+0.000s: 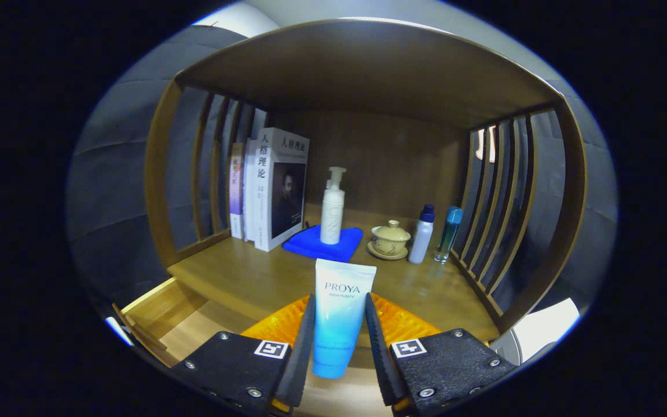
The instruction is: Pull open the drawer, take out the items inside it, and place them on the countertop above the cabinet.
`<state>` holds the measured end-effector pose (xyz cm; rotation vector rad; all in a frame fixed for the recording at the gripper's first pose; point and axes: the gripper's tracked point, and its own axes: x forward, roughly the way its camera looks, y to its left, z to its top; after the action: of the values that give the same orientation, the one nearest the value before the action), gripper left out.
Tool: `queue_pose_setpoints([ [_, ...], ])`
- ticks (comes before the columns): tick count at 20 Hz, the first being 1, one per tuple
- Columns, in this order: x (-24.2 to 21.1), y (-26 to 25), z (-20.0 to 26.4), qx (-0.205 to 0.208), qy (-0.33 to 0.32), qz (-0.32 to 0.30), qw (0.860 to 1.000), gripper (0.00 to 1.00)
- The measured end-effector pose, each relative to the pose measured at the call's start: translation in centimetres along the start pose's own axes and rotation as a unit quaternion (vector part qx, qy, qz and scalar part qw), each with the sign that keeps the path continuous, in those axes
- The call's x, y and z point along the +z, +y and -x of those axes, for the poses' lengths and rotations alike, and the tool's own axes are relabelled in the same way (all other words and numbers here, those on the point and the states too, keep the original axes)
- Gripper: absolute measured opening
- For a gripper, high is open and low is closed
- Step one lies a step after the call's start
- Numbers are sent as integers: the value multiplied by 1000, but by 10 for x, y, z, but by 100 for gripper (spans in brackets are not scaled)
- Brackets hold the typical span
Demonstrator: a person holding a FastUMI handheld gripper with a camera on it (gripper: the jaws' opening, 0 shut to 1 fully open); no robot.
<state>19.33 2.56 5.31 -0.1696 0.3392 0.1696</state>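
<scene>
Tongs (339,341) pinching the tube (340,315), held upright over the tabletop (241,278) edge, above the open drawer (165,318). Best lowered base-first short of the blue cloth (322,243), then released.

Upright books (270,188), pump bottle (332,207) on blue cloth (322,243), lidded cup (391,237) — two slim bottles (423,234) beside it

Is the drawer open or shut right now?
Open. The drawer sticks out below the countertop, its light wood inside exposed beside the gripper, which is shut on the tube.
</scene>
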Motion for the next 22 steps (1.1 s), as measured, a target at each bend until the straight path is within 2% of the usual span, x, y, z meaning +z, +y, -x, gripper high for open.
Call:
queue_pose_setpoints([
  [6, -11, -11, -53, -24, 49, -58, 997, 51],
  [9, -25, -17, -72, -33, 82, -65, 994, 51],
  [15, -25, -23, -80, -51, 76, -51, 994, 52],
  [17, -18, -18, -80, -42, 62, -49, 996, 55],
  [18, -12, -19, -76, -45, 53, -47, 996, 58],
  [20, 0, -18, -66, -52, 31, -47, 997, 84],
  [22, 14, -11, -50, -44, 5, -51, 998, 95],
])
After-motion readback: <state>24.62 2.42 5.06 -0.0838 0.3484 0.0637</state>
